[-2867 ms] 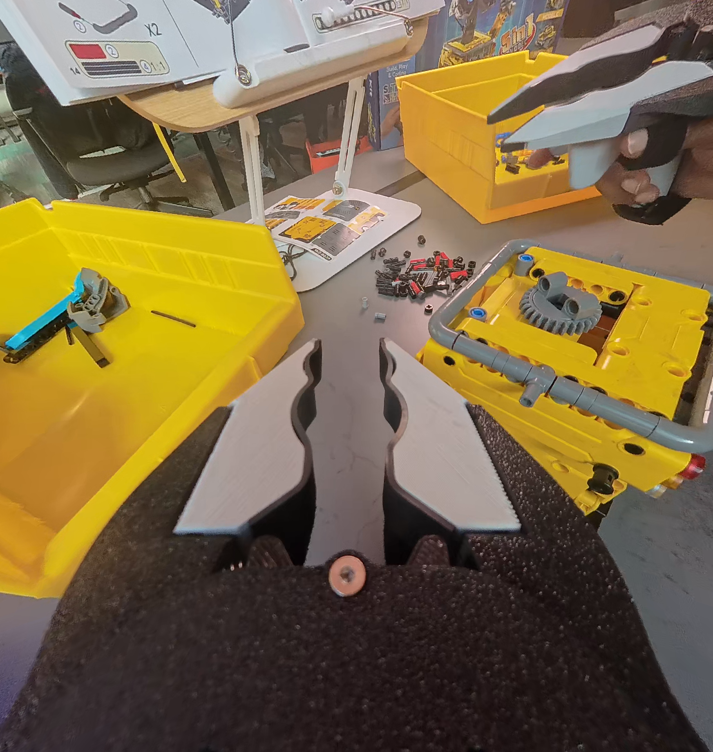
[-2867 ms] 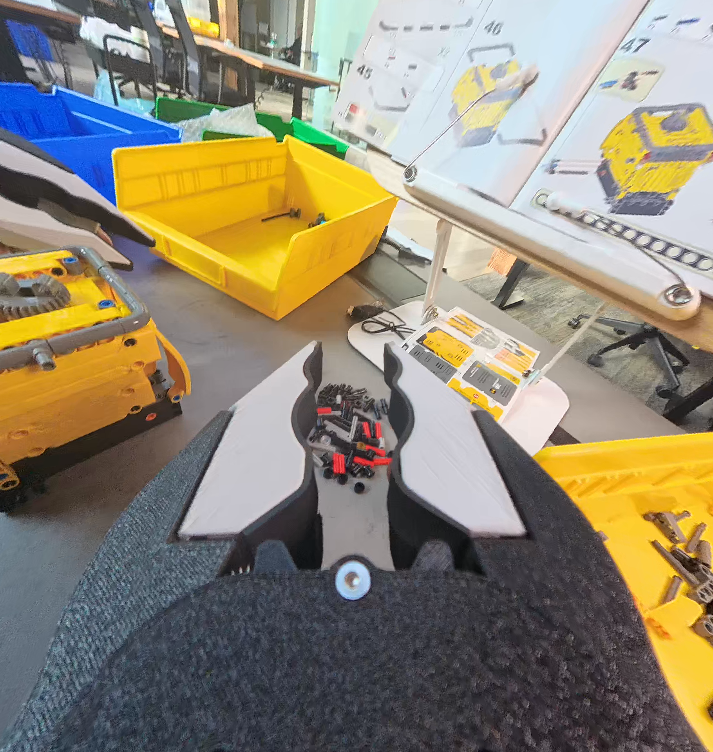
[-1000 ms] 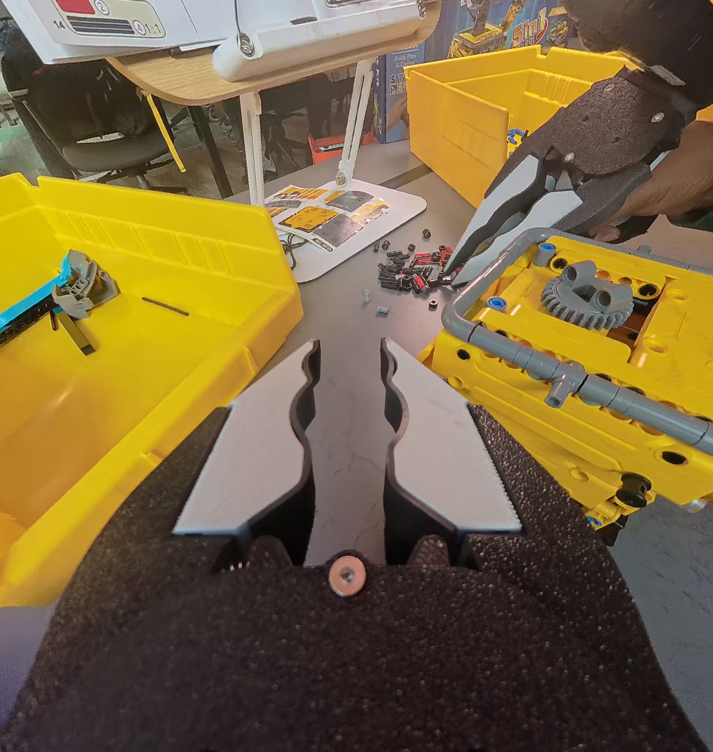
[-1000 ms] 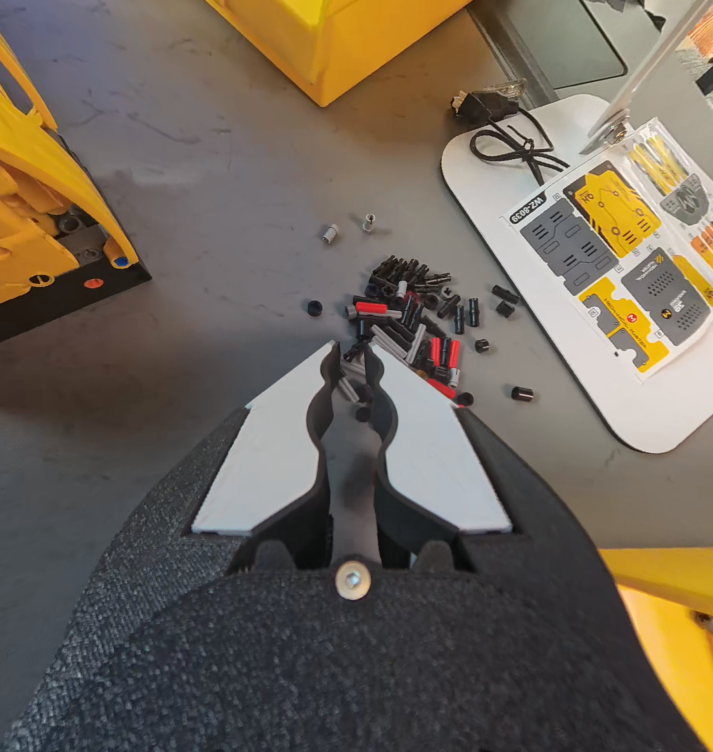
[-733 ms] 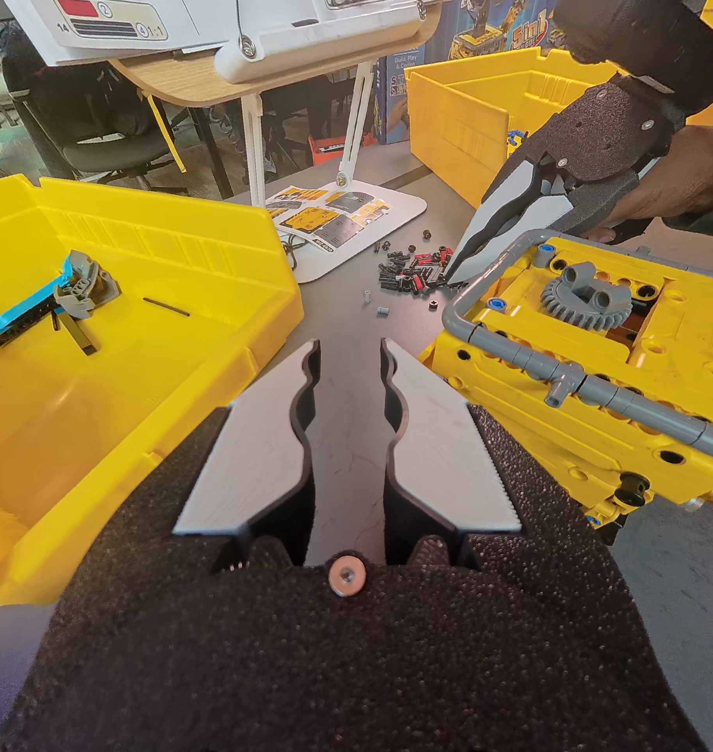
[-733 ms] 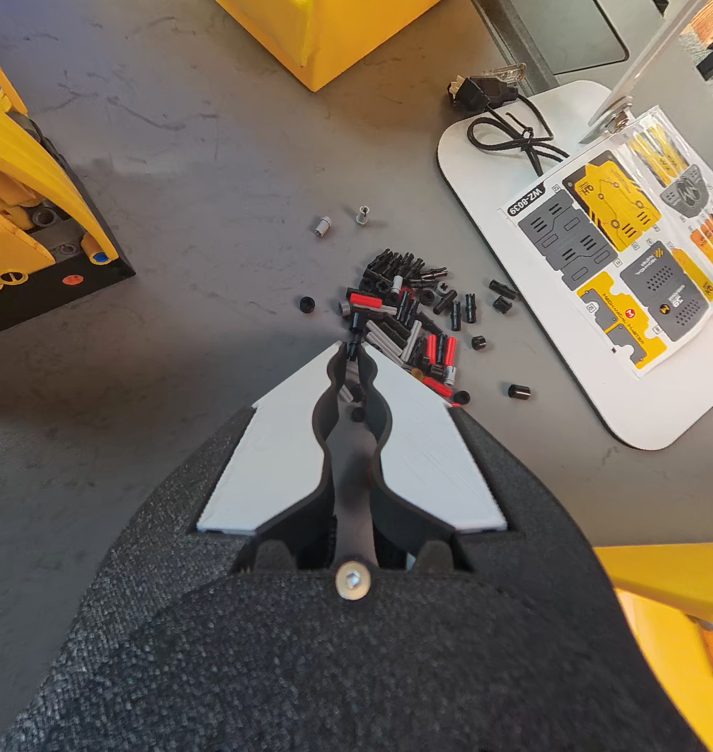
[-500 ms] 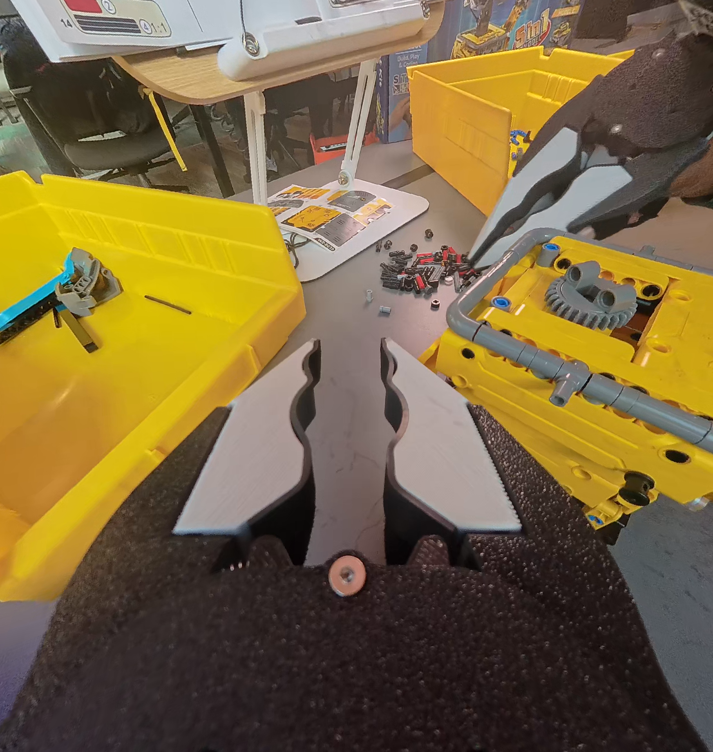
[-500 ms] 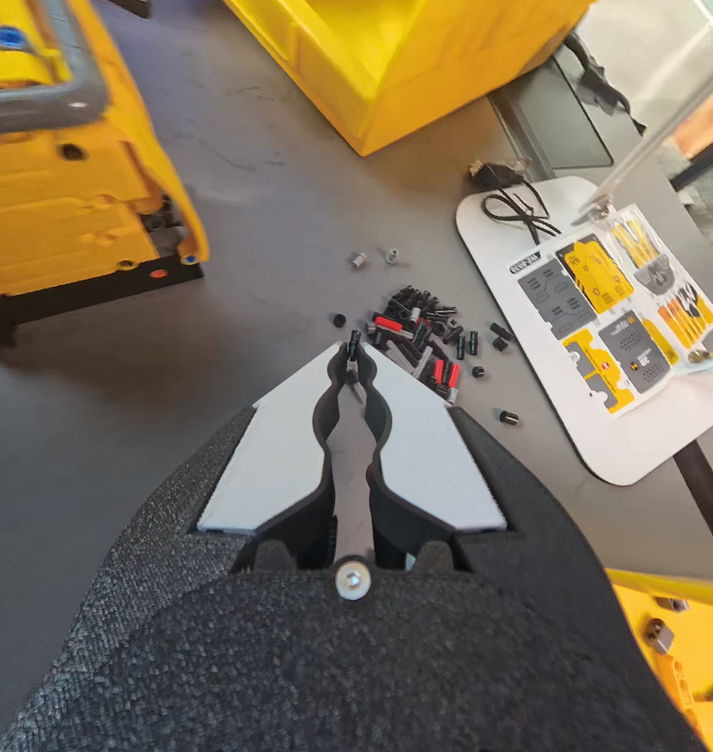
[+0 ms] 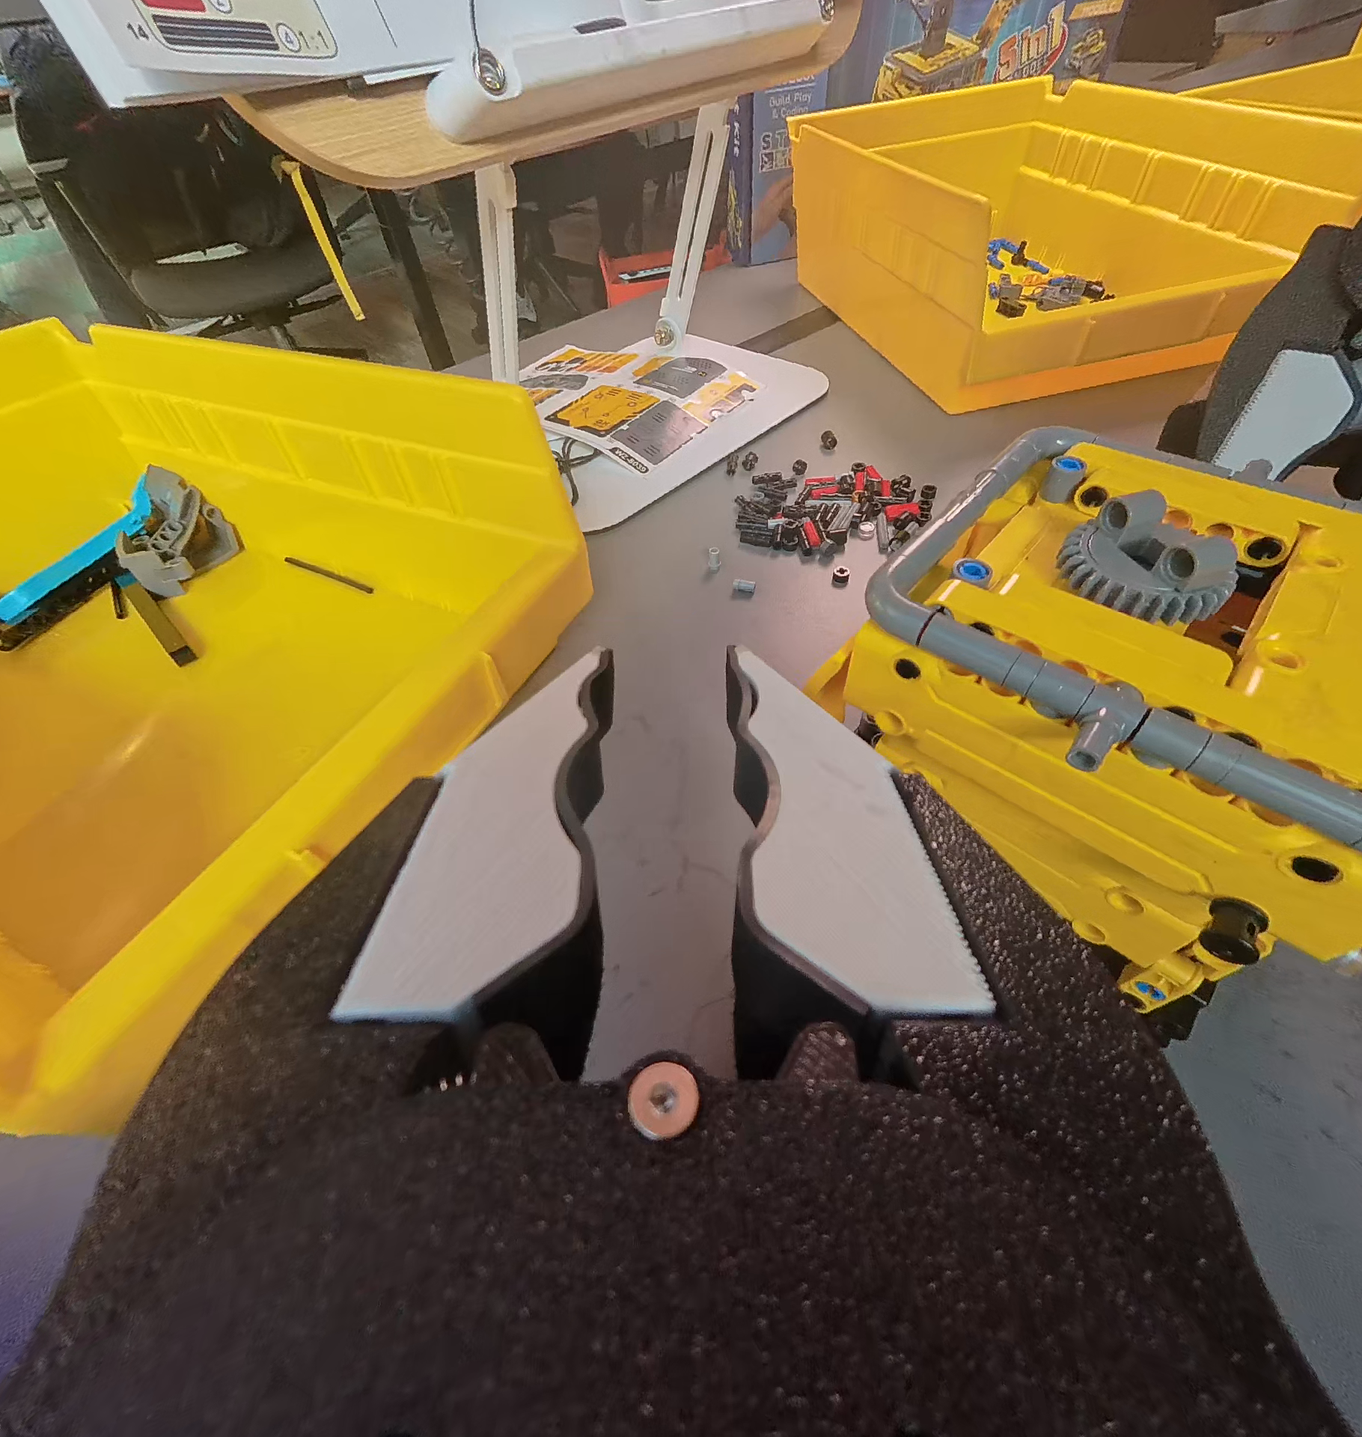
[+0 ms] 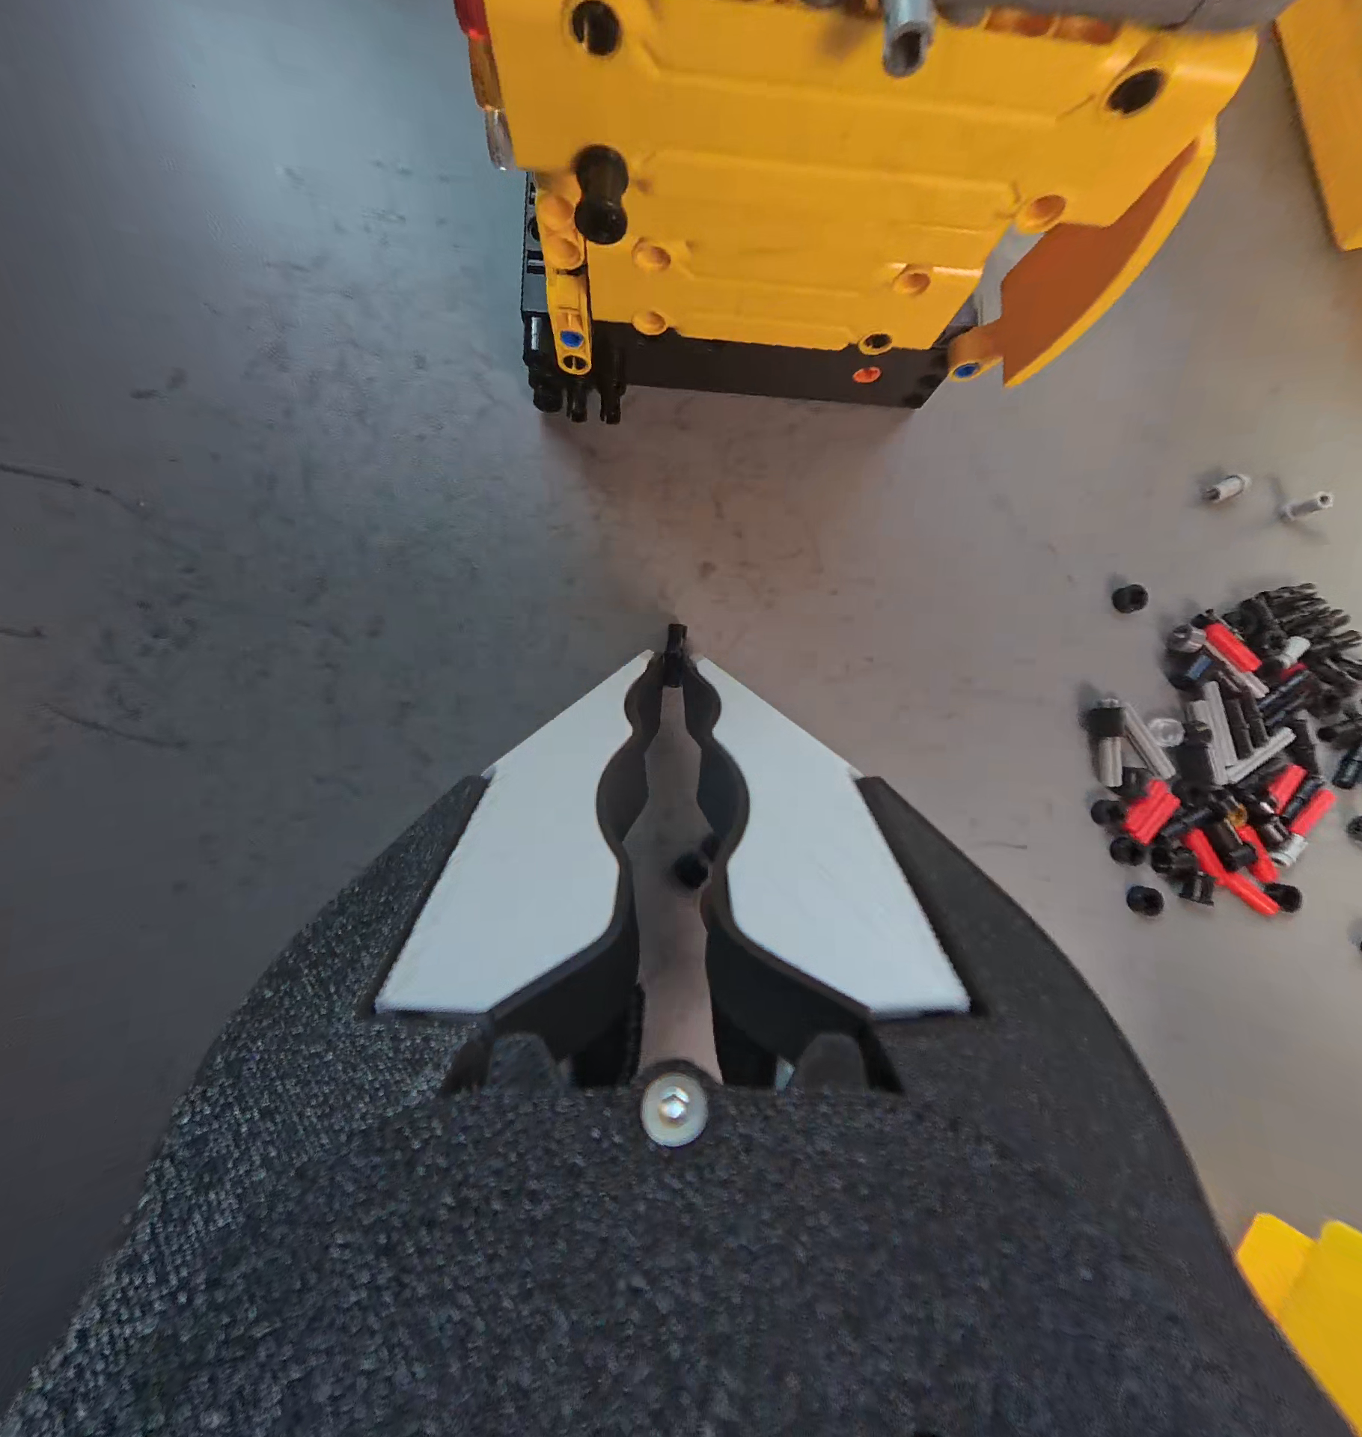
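The right claw point(image 10: 674, 661) is pinched together on a small black pin point(image 10: 675, 644), held over the grey table point(image 10: 196, 466) in front of the yellow brick model point(image 10: 818, 194). A heap of black, red and grey pins point(image 10: 1238, 746) lies off to its right. The left claw point(image 9: 666, 669) hangs with its fingers apart and empty, between a yellow bin point(image 9: 235, 700) and the model.

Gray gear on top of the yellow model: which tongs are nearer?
Right. The right tongs hover just behind the gray gear; the left tongs sit open over bare table, off the yellow model's corner.
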Available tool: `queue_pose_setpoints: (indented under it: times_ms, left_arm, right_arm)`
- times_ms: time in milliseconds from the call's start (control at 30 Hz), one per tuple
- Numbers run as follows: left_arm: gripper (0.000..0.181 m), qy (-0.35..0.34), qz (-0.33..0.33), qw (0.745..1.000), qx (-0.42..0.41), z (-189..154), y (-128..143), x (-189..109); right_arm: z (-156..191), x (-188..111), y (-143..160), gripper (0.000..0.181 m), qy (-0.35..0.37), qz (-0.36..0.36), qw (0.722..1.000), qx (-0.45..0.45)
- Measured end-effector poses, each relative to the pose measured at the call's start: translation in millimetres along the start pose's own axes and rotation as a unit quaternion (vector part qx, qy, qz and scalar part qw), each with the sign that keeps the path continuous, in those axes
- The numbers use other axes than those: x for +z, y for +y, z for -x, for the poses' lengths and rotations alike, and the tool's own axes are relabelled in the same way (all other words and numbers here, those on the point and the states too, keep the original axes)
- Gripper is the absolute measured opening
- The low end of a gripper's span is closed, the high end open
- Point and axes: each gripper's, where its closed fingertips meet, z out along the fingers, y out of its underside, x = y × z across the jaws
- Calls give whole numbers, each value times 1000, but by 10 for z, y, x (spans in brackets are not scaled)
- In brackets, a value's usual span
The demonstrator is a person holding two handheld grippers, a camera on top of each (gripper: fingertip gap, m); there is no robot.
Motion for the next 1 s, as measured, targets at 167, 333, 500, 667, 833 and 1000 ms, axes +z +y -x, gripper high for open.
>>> queue_pose_setpoints:
  times_ms: [167, 333, 500, 667, 833, 1000]
  left_arm:
    - [28, 2, -1, 1000, 2, -14, -8, 2]
    - [28, 3, -4, 1000, 3, -24, -32, -9]
    - [28, 4, -6, 1000, 3, -23, -52, -23]
    - [28, 9, -7, 1000, 4, -53, -66, -25]
    - [28, 8, -7, 1000, 6, -53, -68, -29]
    - [28, 9, -5, 1000, 6, -57, -63, -27]
  right_arm:
    - [-430, -141, -157, 15, 72, -57, 994, 51]
    - [-1253, -375, -31, 14, 218, -81, 959, 162]
    - [-1510, -403, 282, 0, 261, -36, 937, 231]
    - [-1400, -248, 369, 0, 242, -14, 944, 224]
    - [-1389, -212, 424, 0, 233, -7, 944, 233]
    - [-1363, -207, 435, 4, 227, -4, 946, 233]
